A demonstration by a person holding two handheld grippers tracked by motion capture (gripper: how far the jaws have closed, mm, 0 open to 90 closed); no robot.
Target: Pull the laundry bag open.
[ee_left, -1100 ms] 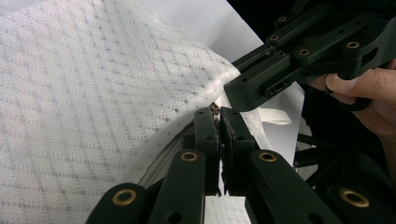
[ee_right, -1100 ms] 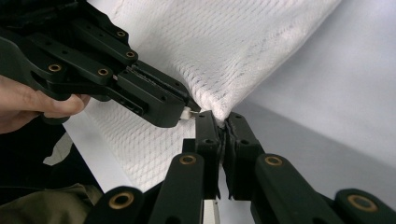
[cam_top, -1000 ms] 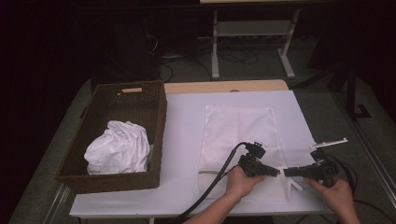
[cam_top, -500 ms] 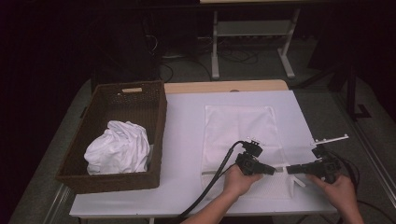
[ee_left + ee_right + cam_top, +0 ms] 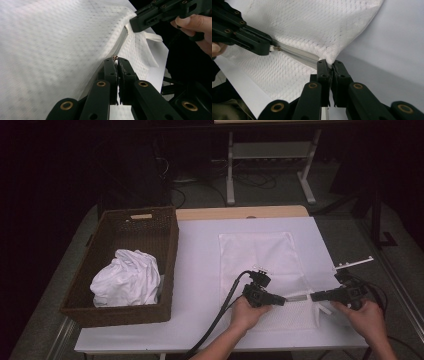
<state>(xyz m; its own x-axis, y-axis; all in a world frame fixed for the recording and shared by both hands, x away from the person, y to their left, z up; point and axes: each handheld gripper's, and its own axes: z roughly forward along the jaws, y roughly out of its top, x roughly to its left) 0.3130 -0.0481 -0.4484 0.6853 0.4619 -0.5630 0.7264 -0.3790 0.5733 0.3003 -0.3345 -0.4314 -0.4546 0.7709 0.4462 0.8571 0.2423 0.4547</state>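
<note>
Lying flat on a white table (image 5: 200, 270), a white mesh laundry bag (image 5: 260, 257) sits toward the 4 o'clock part of the tabletop in the high view. Its long axis runs from 12 o'clock to 6 o'clock, away from the person, and its zippered end points at 6 o'clock, nearest the person. The zipper (image 5: 297, 55) runs crosswise along that near end, from 9 o'clock to 3 o'clock.

The left gripper (image 5: 284, 300), held in the person's left hand (image 5: 250, 312), has its jaws pressed together on the small metal zipper pull (image 5: 115, 57). The right gripper (image 5: 314, 296), held in the right hand (image 5: 367, 317), has its jaws pressed together on the bag's near corner at 3 o'clock of the zipper. The two grippers point toward each other, tips near but apart, with the stretch of zipper lifted between them.

At 9 o'clock on the table stands a dark wicker basket (image 5: 125, 222) holding a crumpled white cloth (image 5: 127, 280), well apart from the bag.
</note>
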